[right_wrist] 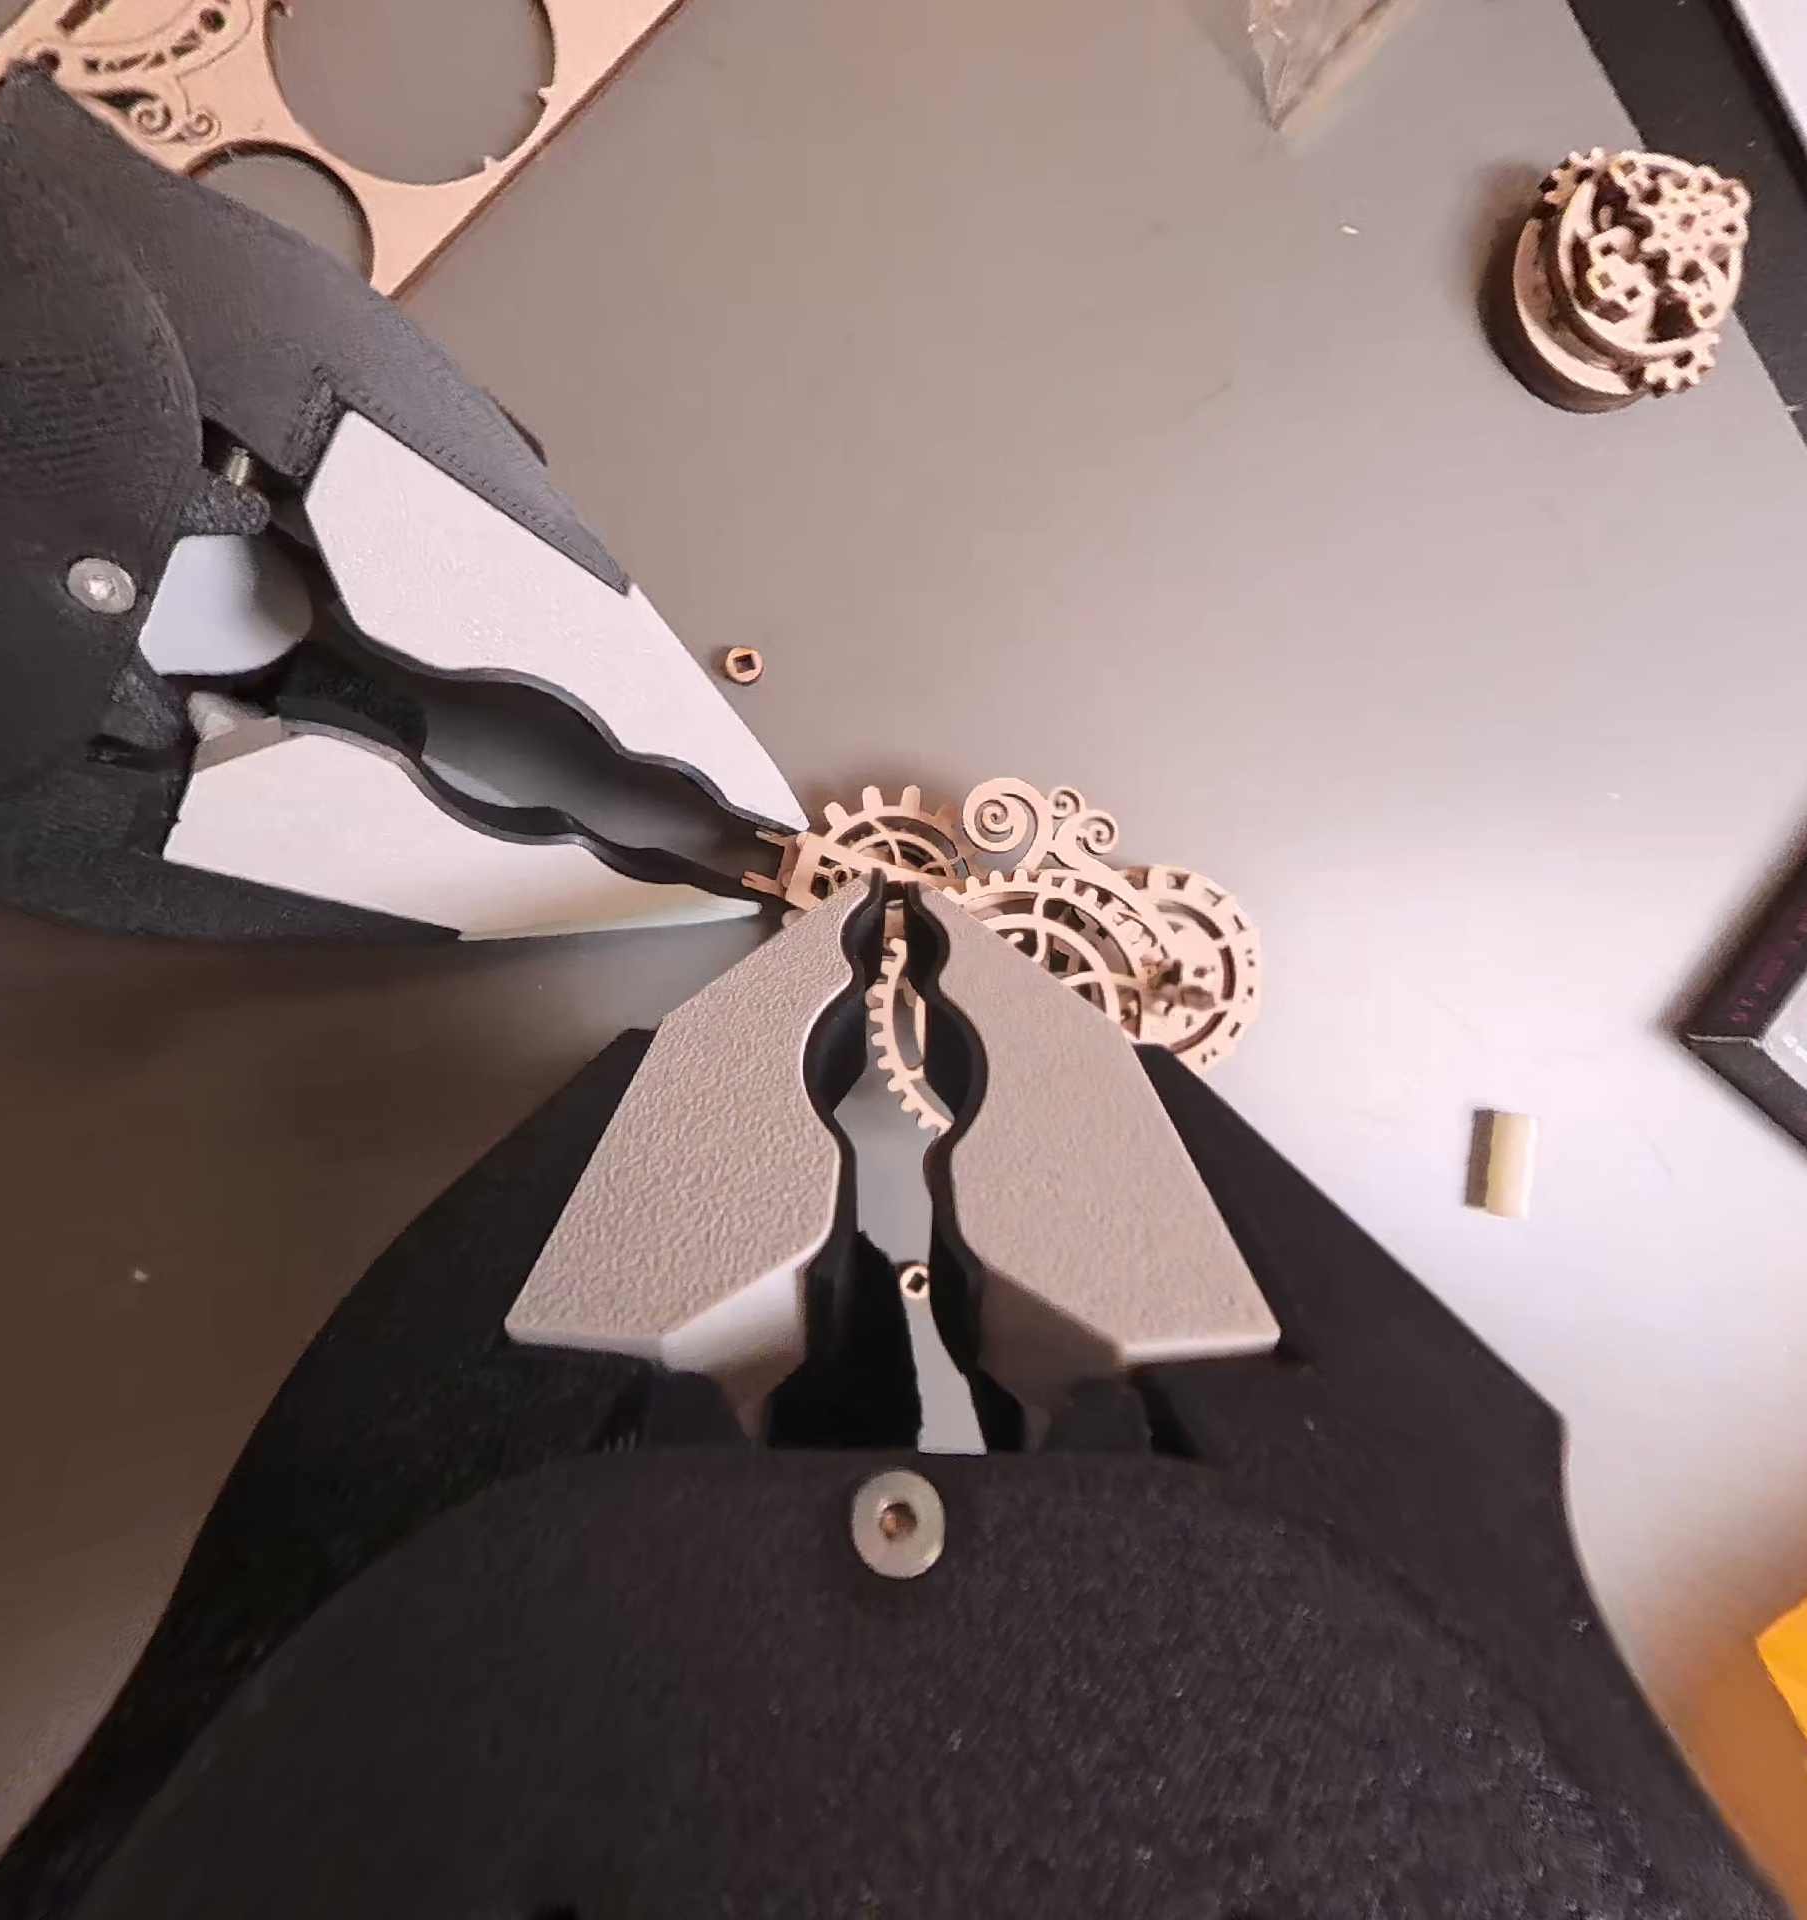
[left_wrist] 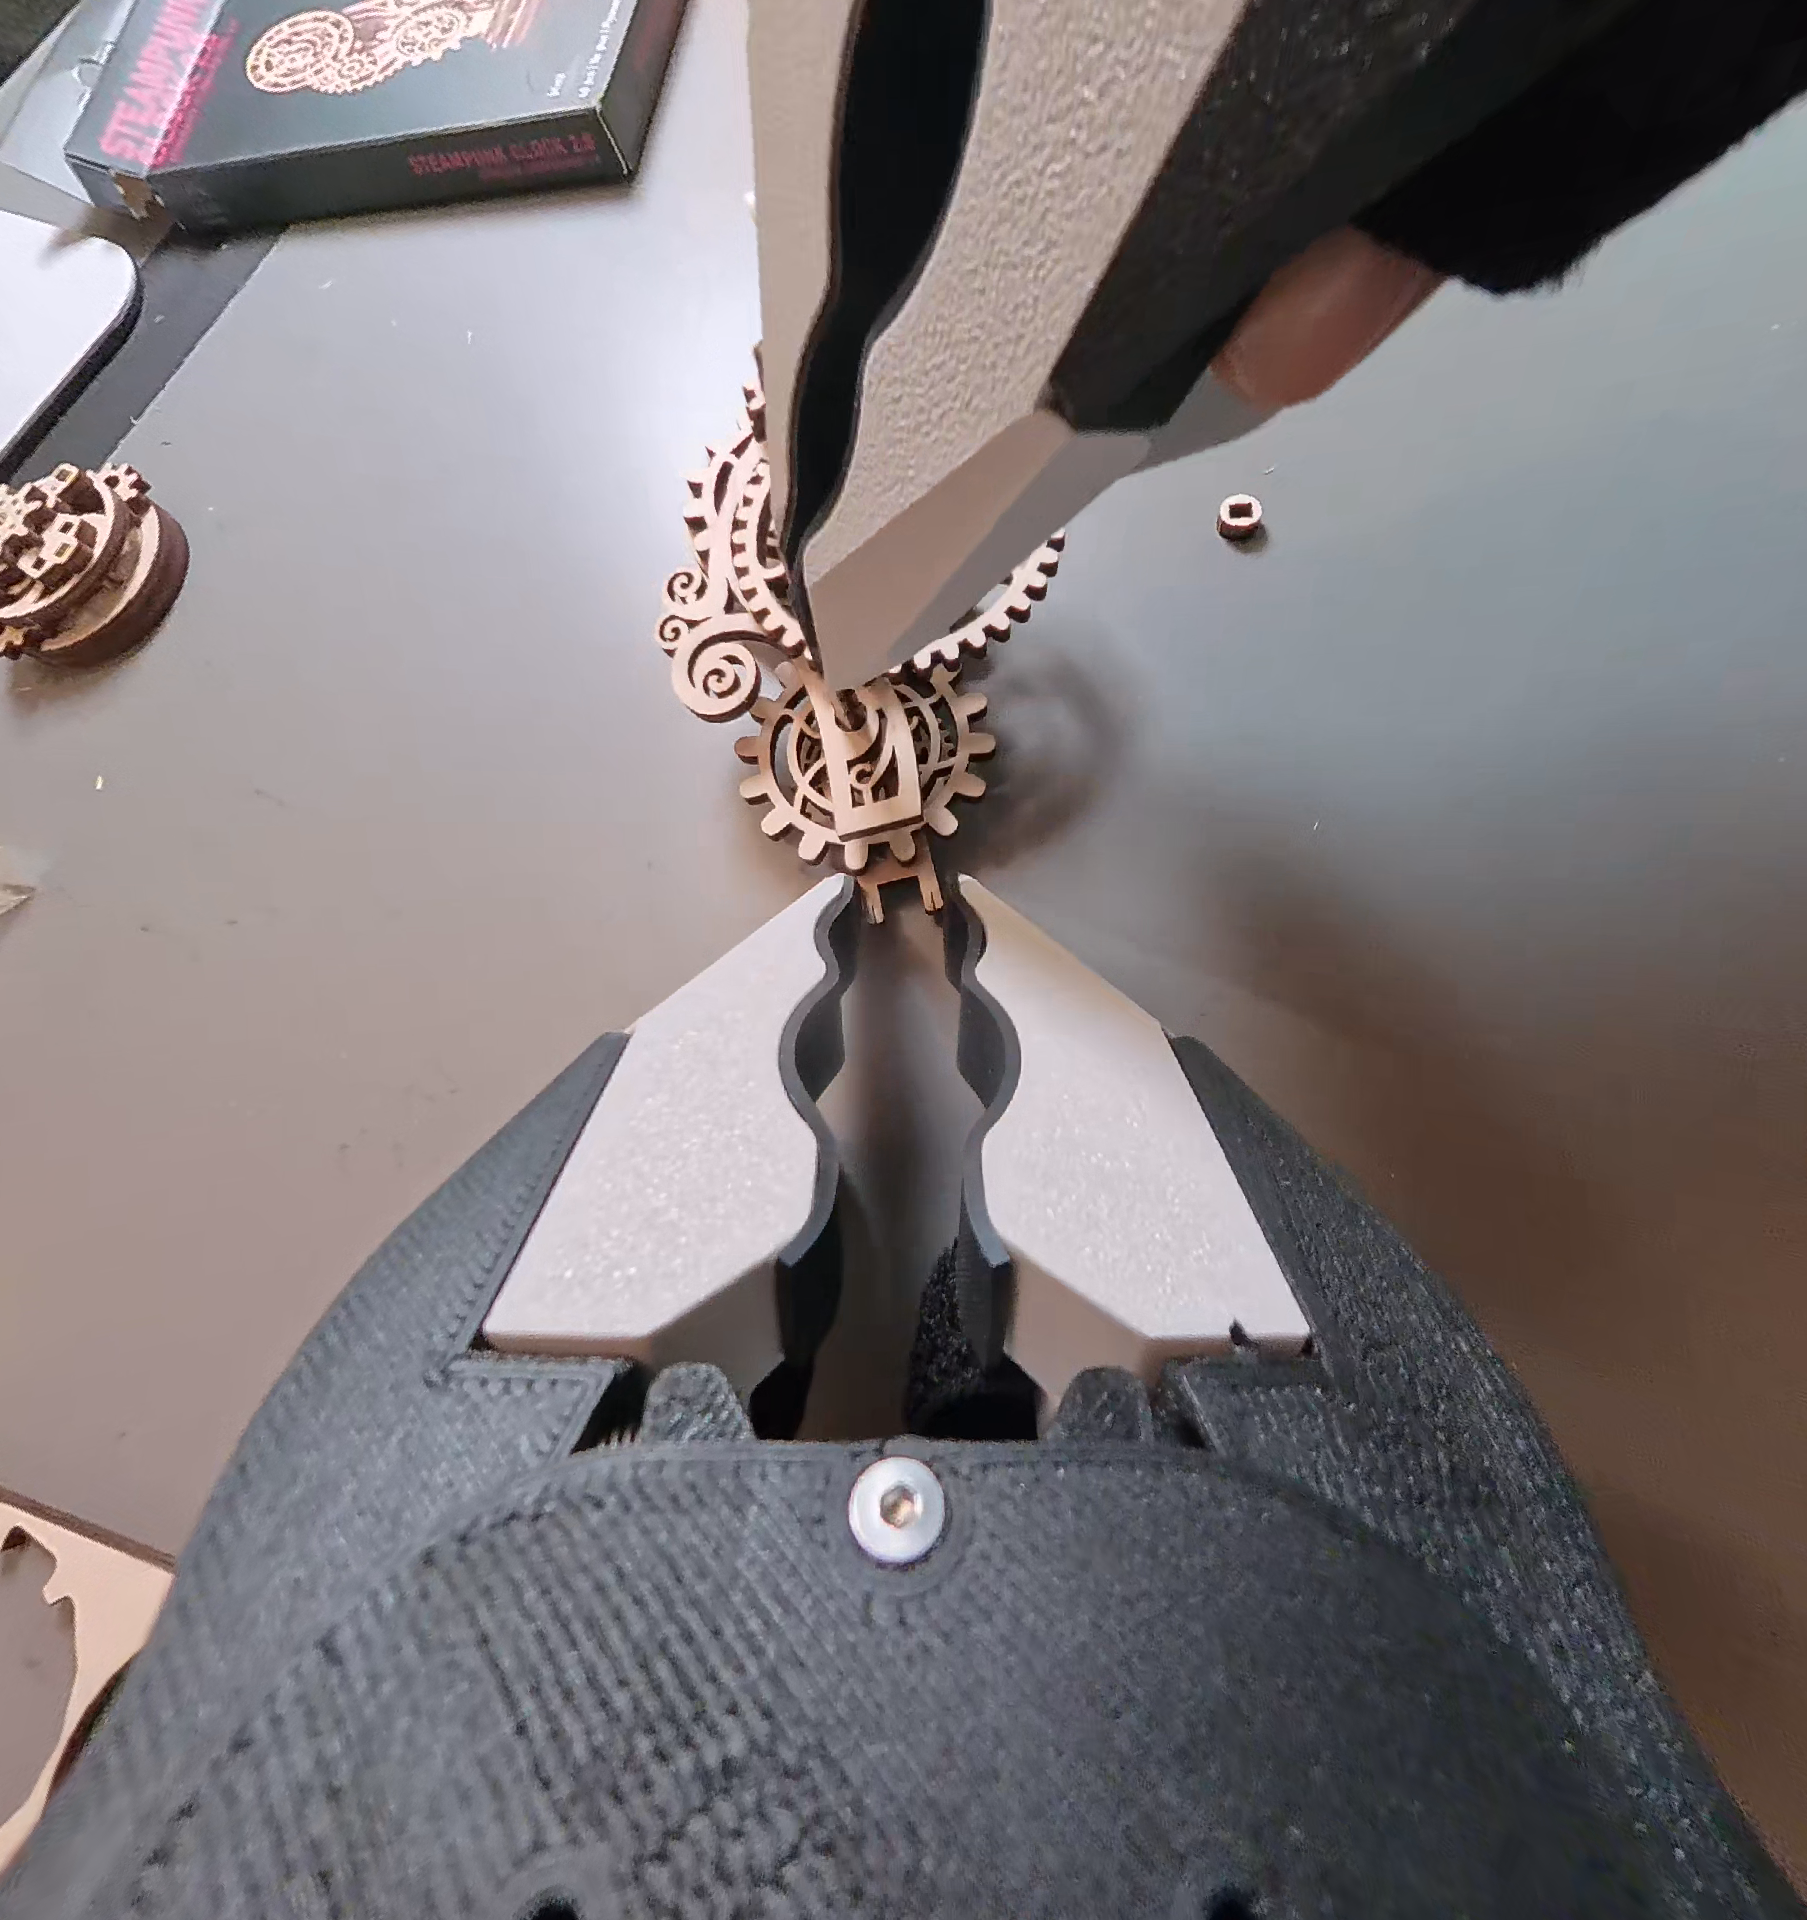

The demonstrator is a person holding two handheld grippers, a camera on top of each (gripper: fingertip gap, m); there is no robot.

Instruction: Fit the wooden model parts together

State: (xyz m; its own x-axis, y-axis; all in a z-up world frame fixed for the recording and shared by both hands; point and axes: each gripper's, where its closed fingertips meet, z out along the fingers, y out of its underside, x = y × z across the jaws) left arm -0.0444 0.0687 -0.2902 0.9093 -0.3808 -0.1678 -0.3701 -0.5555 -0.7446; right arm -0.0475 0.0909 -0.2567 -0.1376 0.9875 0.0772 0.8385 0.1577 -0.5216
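**Pale wood, grainy plastic**

The gear assembly (left_wrist: 857, 758) is pale laser-cut wood with dark scorched edges. The table (left_wrist: 411, 468) is matt grey — smooth. Gripper fingers (left_wrist: 691, 1132) look grainy grey, set in ridged black printed plastic; the box (left_wrist: 379, 94), upper left, is glossy card.

grey table (left_wrist: 359, 520): gear model (left_wrist: 857, 769), box (left_wrist: 379, 94)

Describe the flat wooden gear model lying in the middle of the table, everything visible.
The gear model is pale laser-cut plywood: several toothed, openwork wheels joined side by side, with spiral scrolls along one edge. It lies flat on the grey table. The left gripper pinches a small pronged tab at one end; the right gripper presses its nearly closed tips down beside the smallest wheel.
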